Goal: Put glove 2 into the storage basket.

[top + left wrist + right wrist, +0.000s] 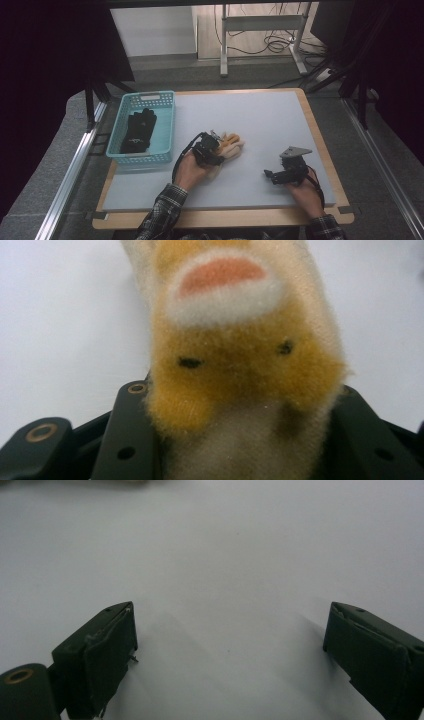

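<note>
In the high view, the left gripper (216, 150) sits just left of the frame's centre, its fingers clamped on a fuzzy orange-and-cream glove (231, 145) that lies on the pale grey tabletop (260, 125). The glove spreads out to the right of the gripper, its tips pointing toward the upper right. In the left gripper view the glove (240, 355) takes up the middle of the frame, from the top edge down to the bottom: orange pile with two small dark marks, a white-rimmed pink patch near the top, and cream fabric pressed between the black fingers (132, 440) at the bottom.

The right gripper (272, 176) rests at the lower right of the high view, well apart from the glove, with its fingers spread wide and nothing between them. In the right gripper view the two fingers (107, 650) stand apart at the lower left and lower right over bare tabletop (225, 555).

At the left of the high view a light blue basket (165, 107) stands on the tabletop's edge with a black glove (137, 130) lying inside it.
</note>
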Motion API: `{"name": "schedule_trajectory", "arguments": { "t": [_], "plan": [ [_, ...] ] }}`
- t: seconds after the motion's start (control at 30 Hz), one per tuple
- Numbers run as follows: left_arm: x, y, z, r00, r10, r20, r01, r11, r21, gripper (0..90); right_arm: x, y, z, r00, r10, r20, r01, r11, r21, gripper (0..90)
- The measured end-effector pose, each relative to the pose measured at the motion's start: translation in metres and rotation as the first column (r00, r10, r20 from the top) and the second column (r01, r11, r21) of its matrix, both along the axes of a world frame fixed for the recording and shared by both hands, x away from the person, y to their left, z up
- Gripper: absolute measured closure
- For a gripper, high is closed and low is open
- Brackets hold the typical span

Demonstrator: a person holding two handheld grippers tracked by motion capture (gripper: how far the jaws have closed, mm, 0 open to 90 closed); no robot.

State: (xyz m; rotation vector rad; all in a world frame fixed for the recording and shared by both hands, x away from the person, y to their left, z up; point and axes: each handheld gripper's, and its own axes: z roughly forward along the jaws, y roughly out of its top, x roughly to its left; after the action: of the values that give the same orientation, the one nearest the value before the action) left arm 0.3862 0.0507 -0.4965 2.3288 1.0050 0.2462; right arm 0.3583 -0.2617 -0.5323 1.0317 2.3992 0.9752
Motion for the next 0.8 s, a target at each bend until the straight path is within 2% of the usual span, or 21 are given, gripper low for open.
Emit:
{"name": "schedule_trajectory", "arguments": {
  "t": [0.13,0.23,0.3,0.43,0.47,0.5,0.57,0.67,0.7,0.73,0.8],
  "plan": [
    [0.002,0.009,0.014,0.9994,0.033,0.006,-0.033,0.9993,-0.019,55.0,0.000,0.000,0.000,1.0000,0.000,0.000,0.000,1.0000,0.000,6.7],
    [0.004,0.013,0.021,0.9988,0.046,0.015,-0.046,0.9989,-0.011,54.8,0.000,0.000,0.000,1.0000,0.000,0.000,0.000,1.0000,0.000,6.7],
    [0.007,0.021,0.032,0.9977,0.063,0.024,-0.063,0.9980,-0.003,54.7,0.000,0.000,0.000,1.0000,0.001,0.001,-0.001,1.0000,0.000,6.7],
    [0.013,0.036,0.048,0.9942,0.103,0.032,-0.103,0.9946,-0.012,54.6,0.000,0.000,0.000,1.0000,0.001,0.002,-0.001,1.0000,0.000,6.7],
    [0.013,0.036,0.048,0.9942,0.103,0.032,-0.103,0.9946,-0.012,54.6,0.000,0.000,0.000,1.0000,0.001,0.002,-0.001,1.0000,0.000,6.7],
    [0.017,0.045,0.057,0.9915,0.125,0.035,-0.125,0.9921,-0.013,54.5,0.000,0.000,0.000,1.0000,0.001,0.002,-0.001,1.0000,0.000,6.7],
    [0.021,0.054,0.065,0.9871,0.155,0.040,-0.155,0.9879,-0.010,54.5,0.000,0.000,0.000,1.0000,0.001,0.002,-0.001,1.0000,0.000,6.7],
    [0.027,0.068,0.075,0.9781,0.202,0.050,-0.202,0.9793,-0.004,54.5,0.000,0.000,0.000,1.0000,0.001,0.002,-0.001,1.0000,0.000,6.7],
    [0.027,0.068,0.075,0.9781,0.202,0.050,-0.202,0.9793,-0.004,54.5,0.000,0.000,0.000,1.0000,0.001,0.002,-0.001,1.0000,0.000,6.7],
    [0.030,0.078,0.081,0.9706,0.234,0.055,-0.234,0.9721,-0.006,54.4,0.000,0.000,0.000,1.0000,0.001,0.002,-0.001,1.0000,0.000,6.7],
    [0.034,0.089,0.086,0.9627,0.265,0.054,-0.265,0.9642,-0.016,54.3,0.000,0.000,0.000,1.0000,0.001,0.002,-0.001,1.0000,0.000,6.7]
  ]
}}
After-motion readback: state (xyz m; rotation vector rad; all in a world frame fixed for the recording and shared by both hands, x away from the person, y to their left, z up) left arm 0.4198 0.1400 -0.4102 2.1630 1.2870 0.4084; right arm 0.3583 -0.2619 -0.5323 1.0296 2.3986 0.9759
